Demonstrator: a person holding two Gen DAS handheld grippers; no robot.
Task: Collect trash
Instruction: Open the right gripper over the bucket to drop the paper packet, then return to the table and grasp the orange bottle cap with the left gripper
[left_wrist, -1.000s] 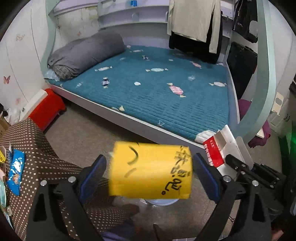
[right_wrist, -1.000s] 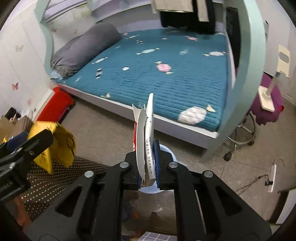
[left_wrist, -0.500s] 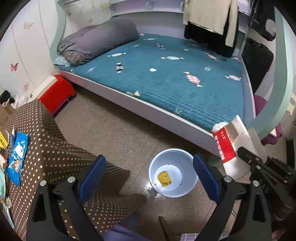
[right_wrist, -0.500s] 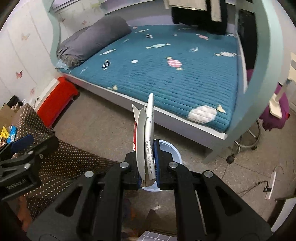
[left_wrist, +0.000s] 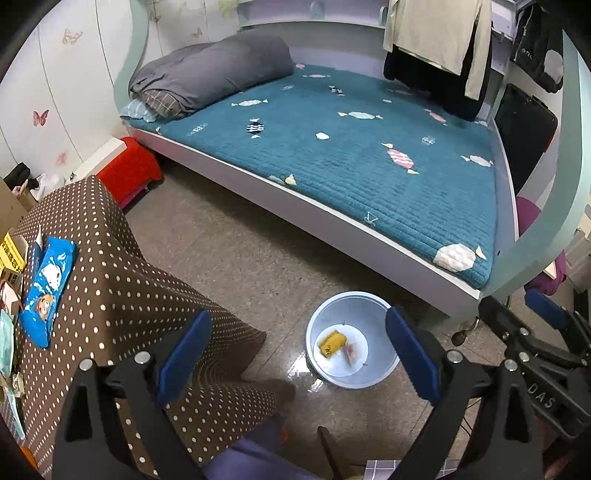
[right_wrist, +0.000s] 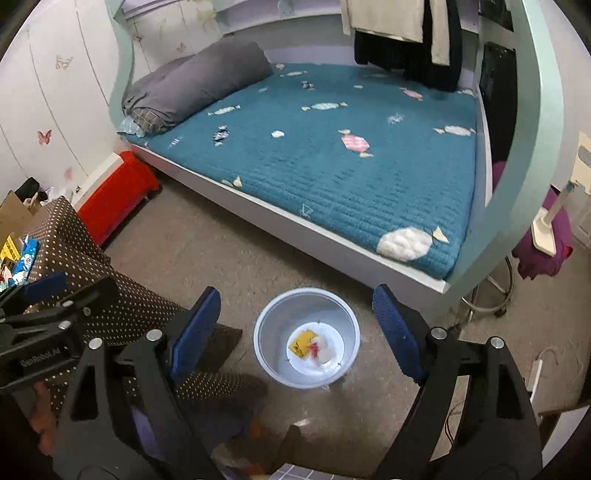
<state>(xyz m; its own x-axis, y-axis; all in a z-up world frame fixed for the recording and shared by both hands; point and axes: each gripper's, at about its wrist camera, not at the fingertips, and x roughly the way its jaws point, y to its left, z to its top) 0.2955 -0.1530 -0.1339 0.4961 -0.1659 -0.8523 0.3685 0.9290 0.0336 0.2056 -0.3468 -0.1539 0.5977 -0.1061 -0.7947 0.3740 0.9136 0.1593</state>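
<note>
A pale blue bucket stands on the floor by the bed. Inside it lie a yellow packet and a blurred red-and-white carton. My left gripper hovers above and left of the bucket, open with nothing between its blue pads. My right gripper hangs straight over the bucket, its jaws opening wide and holding nothing. In the left wrist view the right gripper's fingers show at the right edge. The left gripper appears at the left of the right wrist view.
A table under a brown polka-dot cloth stands at the left with blue snack packets on it. A teal bed fills the back. A red stool, a purple stool and a power strip are on the floor.
The yellow packet left my left gripper and dropped into the bucket. My right gripper then opened, and the red-and-white carton it held fell into the bucket too.
</note>
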